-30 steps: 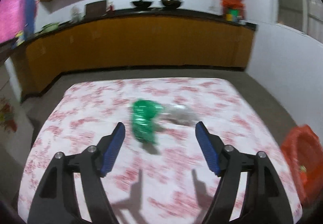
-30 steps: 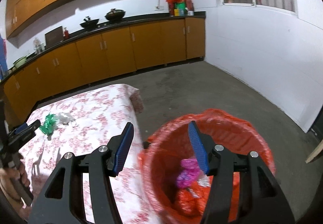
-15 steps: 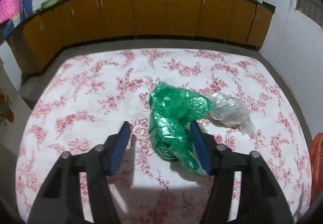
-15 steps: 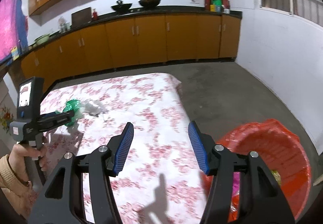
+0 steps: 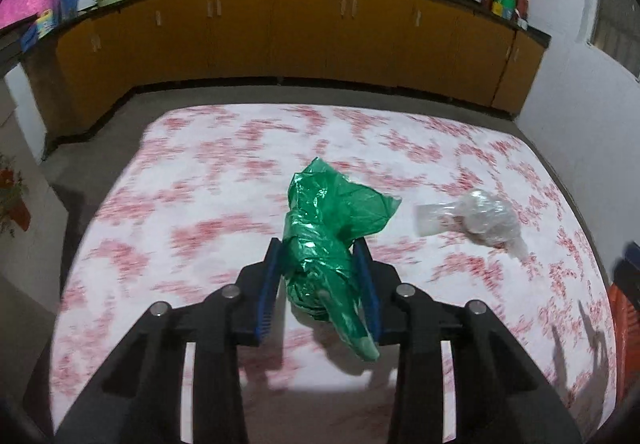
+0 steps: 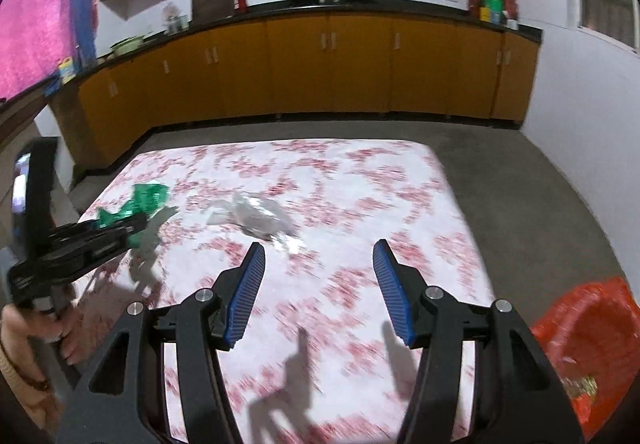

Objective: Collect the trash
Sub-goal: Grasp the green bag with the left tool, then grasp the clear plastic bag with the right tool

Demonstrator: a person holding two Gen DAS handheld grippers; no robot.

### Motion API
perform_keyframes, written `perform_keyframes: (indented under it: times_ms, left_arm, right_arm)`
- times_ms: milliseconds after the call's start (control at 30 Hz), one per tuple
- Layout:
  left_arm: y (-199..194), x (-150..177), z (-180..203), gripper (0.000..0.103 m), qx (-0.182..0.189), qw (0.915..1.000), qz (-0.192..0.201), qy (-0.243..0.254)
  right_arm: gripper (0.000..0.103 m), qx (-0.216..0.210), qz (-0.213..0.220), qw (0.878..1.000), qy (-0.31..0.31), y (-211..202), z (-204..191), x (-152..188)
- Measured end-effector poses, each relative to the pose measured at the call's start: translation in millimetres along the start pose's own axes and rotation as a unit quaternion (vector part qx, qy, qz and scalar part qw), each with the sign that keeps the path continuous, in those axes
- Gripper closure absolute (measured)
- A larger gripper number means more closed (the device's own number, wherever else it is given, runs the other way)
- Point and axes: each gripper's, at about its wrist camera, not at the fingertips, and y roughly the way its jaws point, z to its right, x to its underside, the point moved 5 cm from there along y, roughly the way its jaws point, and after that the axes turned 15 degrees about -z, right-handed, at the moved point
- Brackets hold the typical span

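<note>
My left gripper is shut on a crumpled green plastic bag and holds it just above the flowered tablecloth. The green bag also shows in the right wrist view, at the tip of the left gripper. A clear crumpled plastic bag lies on the cloth to the right of the green one; in the right wrist view it lies ahead of my right gripper, which is open and empty above the table.
A bin lined with a red bag stands on the floor by the table's right edge, trash inside; its rim shows in the left wrist view. Orange cabinets with a dark counter run along the far wall. Grey floor surrounds the table.
My left gripper has closed on the green bag and lifted it. My right gripper has swung left from the red bin towards the clear bag on the table.
</note>
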Motion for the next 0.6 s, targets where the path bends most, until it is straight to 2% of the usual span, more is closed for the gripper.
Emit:
perform_keyframes:
  times_ms: [233, 400, 600]
  left_arm:
    - [-29.0, 11.0, -50.4, 0.067, -0.011, 0.9988, 0.029, -0.038]
    - [-31.5, 11.5, -63.1, 0.067, -0.015, 0.9983, 0.033, -0.046]
    - [-28.8, 11.7, -64.4, 0.067, -0.013, 0.9983, 0.034, -0.046]
  right_arm:
    - [0.046, -0.023, -0.035, 0.999, -0.029, 50.1, -27.3, -31.0]
    - [0.046, -0.027, -0.063, 0.997, -0.038, 82.9, -35.8, -46.2]
    - [0.046, -0.026, -0.084, 0.994, -0.067, 101.4, -46.4, -51.9]
